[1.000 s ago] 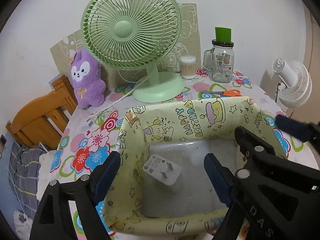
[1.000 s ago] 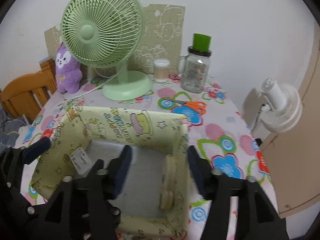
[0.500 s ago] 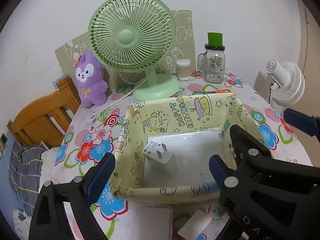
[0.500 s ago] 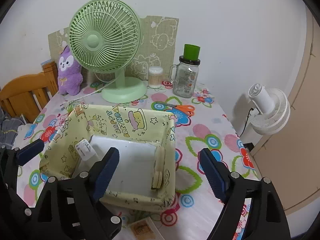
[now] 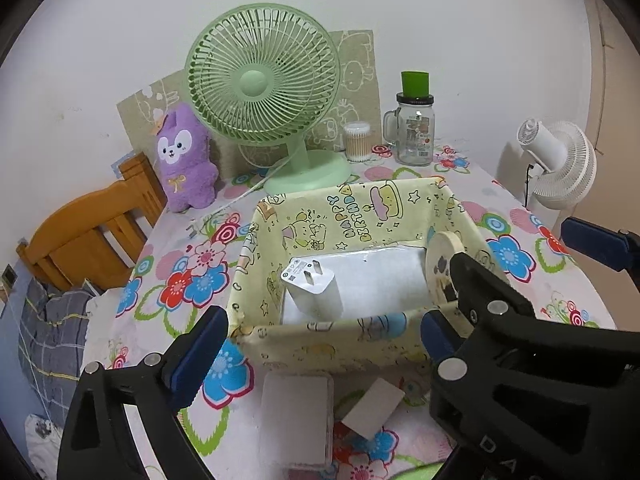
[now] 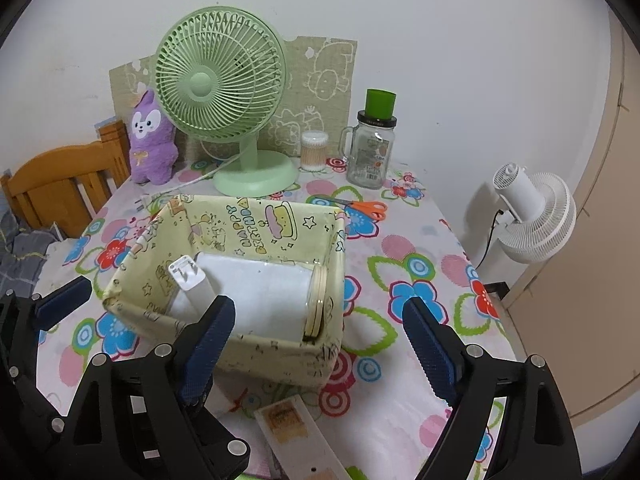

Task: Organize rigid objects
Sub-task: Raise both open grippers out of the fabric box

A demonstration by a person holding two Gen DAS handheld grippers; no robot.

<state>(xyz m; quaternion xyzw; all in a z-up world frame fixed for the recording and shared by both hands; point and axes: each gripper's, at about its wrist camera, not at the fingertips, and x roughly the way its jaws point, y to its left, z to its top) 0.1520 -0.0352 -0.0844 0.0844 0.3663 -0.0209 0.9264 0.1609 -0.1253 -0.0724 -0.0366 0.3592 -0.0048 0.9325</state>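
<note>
glossy patterned box point(image 5: 352, 216), matt plastic charger point(image 5: 316, 292)

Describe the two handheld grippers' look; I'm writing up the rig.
Both the left gripper and right gripper have matte black angular plastic arms with round silver bolts, ending in blue textured pads. White embossed letters mark one arm. No cables or sleeves visible.

We see the right gripper point(image 6: 318, 344) spread wide and empty over the near wall of the yellow fabric box point(image 6: 276, 354). Inside, a white charger point(image 6: 190, 280) leans at the left wall and a round disc point(image 6: 316, 300) stands against the right wall. Orange scissors point(image 6: 360, 205) lie behind the box.
</note>
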